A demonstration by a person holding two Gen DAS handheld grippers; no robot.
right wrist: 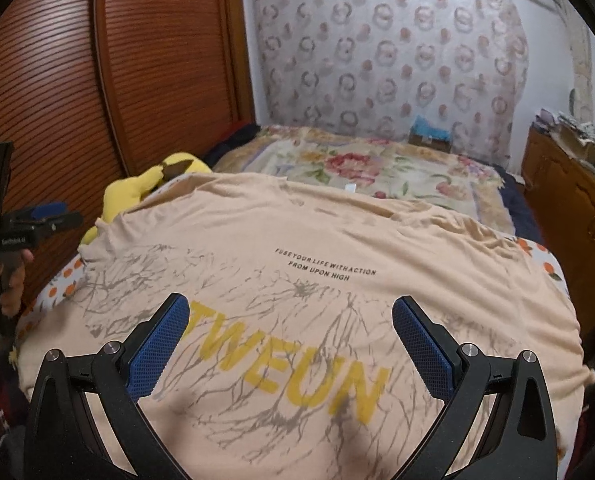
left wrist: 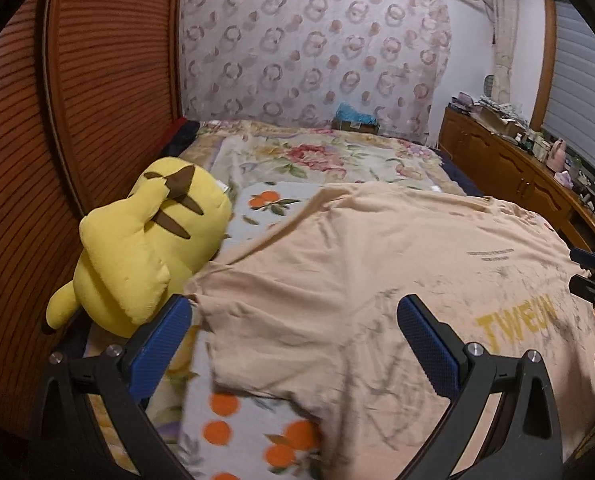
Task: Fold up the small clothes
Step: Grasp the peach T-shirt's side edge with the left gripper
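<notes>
Both grippers, left gripper (left wrist: 293, 312) and right gripper (right wrist: 291, 312), stand with jaws spread, gripping nothing. Peach T-shirt (right wrist: 317, 240) lies flat beneath and ahead of both. Recommend pinching the sleeve edge (left wrist: 201, 304) beside the left jaw, clear of the yellow plush toy (left wrist: 145, 240).

The left gripper (left wrist: 293, 344) fills the bottom of the left wrist view: two black angular arms, each tipped with a blue finger pad (left wrist: 427, 350) with a fine dimpled texture. Round silver screws (left wrist: 475, 347) sit at the joints. The right gripper (right wrist: 291, 344), at the bottom of the right wrist view, is built the same, black with blue textured pads (right wrist: 159, 352) and silver screws (right wrist: 467, 349). At that view's left edge, a small white marking shows on the other tool's black body.
</notes>
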